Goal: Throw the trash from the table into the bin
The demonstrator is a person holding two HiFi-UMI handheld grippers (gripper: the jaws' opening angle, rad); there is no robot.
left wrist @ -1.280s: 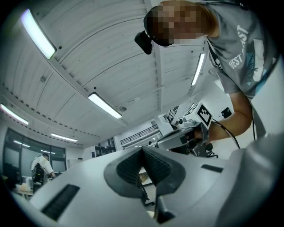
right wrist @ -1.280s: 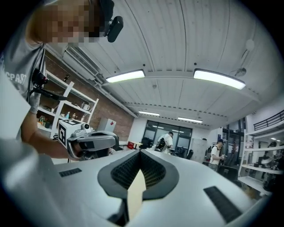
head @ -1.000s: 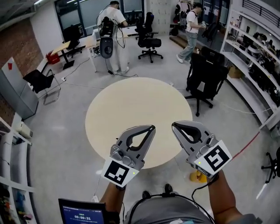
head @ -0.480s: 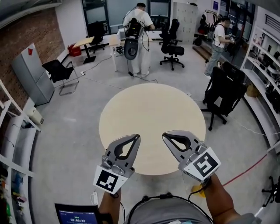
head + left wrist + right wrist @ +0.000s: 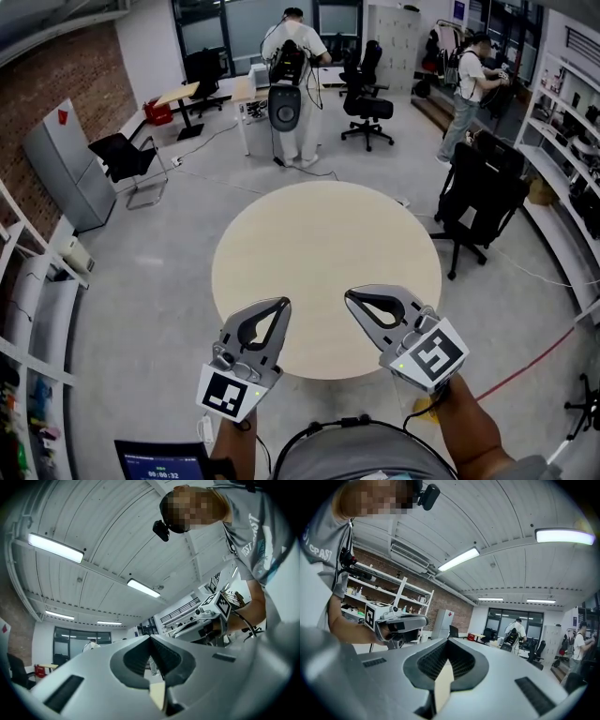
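Observation:
A round beige table (image 5: 323, 239) stands in front of me in the head view. My left gripper (image 5: 284, 302) hangs over the table's near edge with its jaws together and nothing between them. My right gripper (image 5: 349, 296) is beside it over the same edge, also shut and holding nothing. In the left gripper view the left gripper (image 5: 150, 638) tilts up toward the ceiling, with the right gripper (image 5: 208, 616) at its side. The right gripper view has the right gripper (image 5: 448, 641) pointing level across the room. No trash or bin shows in any view.
A black office chair (image 5: 480, 202) stands right of the table. Two people (image 5: 295, 66) (image 5: 466, 89) stand at desks in the back. At the left are a grey cabinet (image 5: 64, 164), a folding chair (image 5: 127, 157) and shelves (image 5: 28, 309). A tablet screen (image 5: 155, 461) is at my waist.
Both grippers have drawn back toward me and now sit lower in the head view, at the table's near edge. The view has swung to the left. Both stayed shut.

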